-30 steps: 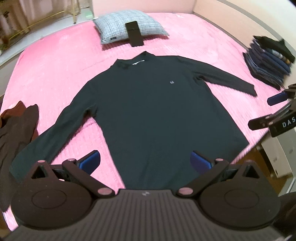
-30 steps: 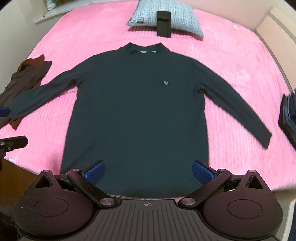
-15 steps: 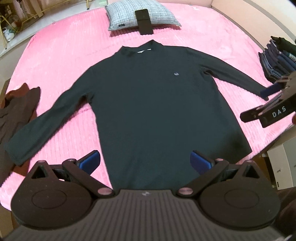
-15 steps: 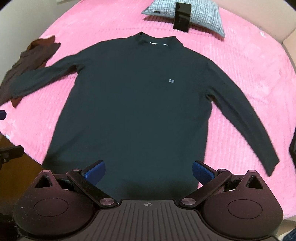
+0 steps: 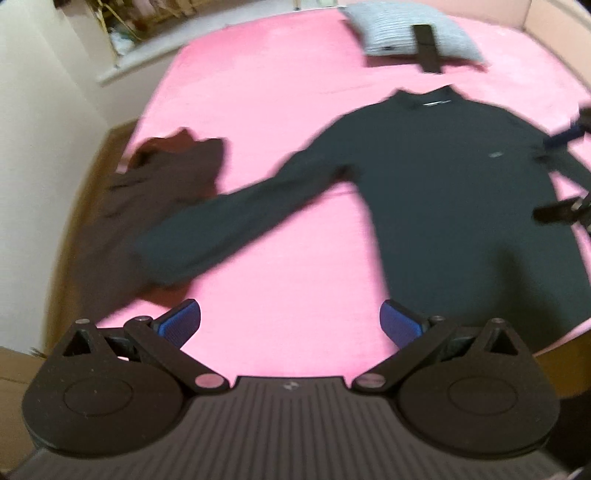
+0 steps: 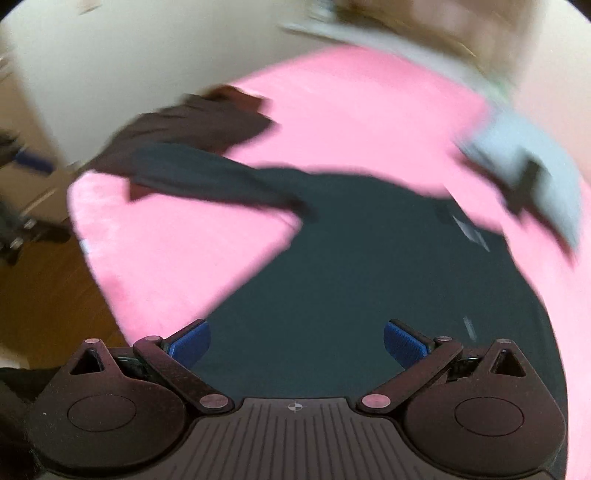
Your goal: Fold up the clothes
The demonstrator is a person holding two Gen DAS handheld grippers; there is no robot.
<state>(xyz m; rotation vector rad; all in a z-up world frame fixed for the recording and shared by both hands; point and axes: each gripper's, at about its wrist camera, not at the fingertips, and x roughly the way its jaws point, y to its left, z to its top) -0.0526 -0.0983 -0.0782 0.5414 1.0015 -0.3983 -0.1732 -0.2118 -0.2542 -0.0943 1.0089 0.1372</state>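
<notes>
The bed (image 5: 288, 122) is bright pink. The shirt (image 5: 443, 177) is very dark green, almost black, and the clothes (image 5: 159, 184) beside it are brown. The pillow (image 5: 391, 26) is grey with thin lines, and each claw has blue pads (image 5: 183, 321).

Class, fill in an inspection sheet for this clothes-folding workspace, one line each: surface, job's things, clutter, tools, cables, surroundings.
Surface: pink bed cover, bare between the garments.
Job's things: dark long-sleeved top spread flat, unfolded, one sleeve stretched out with its cuff over the brown garment lying crumpled at the bed's edge.
Clutter: grey pillow at the head of the bed with a black flat object across it.
Tools: left tool open, holding nothing, over the bed cover; right tool open, holding nothing, over the top's body.
Cables: nothing seen.
Surroundings: pale wall, wooden floor; both views blurred.
</notes>
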